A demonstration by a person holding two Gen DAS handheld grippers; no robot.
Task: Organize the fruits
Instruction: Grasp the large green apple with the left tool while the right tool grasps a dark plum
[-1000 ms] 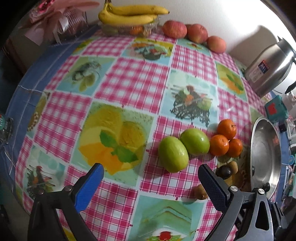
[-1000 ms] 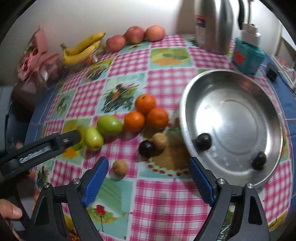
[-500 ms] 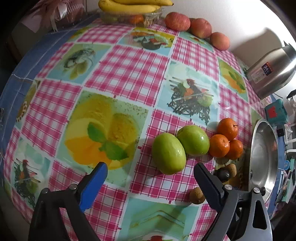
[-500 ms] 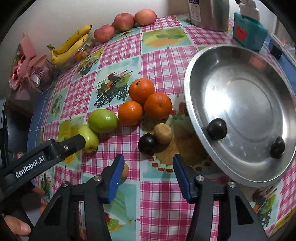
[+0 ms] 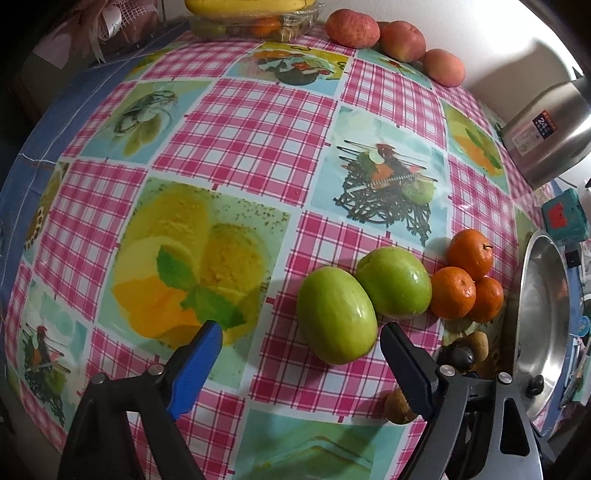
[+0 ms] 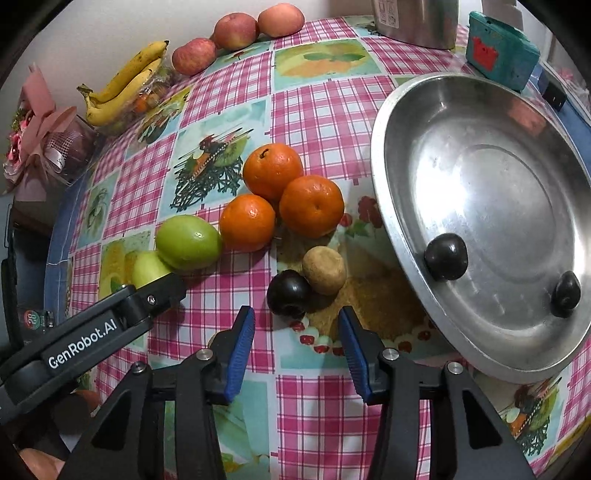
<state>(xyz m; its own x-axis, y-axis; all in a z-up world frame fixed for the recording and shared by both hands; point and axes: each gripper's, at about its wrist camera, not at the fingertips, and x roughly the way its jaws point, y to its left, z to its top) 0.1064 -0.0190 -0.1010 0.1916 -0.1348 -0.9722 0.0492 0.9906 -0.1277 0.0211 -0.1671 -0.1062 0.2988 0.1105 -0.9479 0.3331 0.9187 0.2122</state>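
Two green fruits lie side by side; the near green fruit (image 5: 336,314) sits just ahead of and between the tips of my left gripper (image 5: 301,332), whose jaws are closing without touching it. The far green fruit (image 5: 395,282) adjoins three oranges (image 5: 452,293). My right gripper (image 6: 295,317) is open and closing with nothing between its pads; a dark plum (image 6: 288,293) lies just beyond its tips, touching a brown fruit (image 6: 324,271). The steel dish (image 6: 384,206) to the right holds two dark plums (image 6: 446,256). Another brown fruit (image 5: 399,408) is half hidden behind the left gripper's finger.
Bananas (image 6: 125,81) on a clear box and three apples (image 6: 236,29) line the back edge by the wall. A steel flask (image 5: 546,129) and a teal box (image 6: 498,55) stand at the back right, a pink bouquet (image 6: 44,136) at the left edge.
Both grippers have sunk toward the table, so the fruits look larger. The right jaws have narrowed a lot, from wide to about plum width. The left jaws have narrowed slightly.
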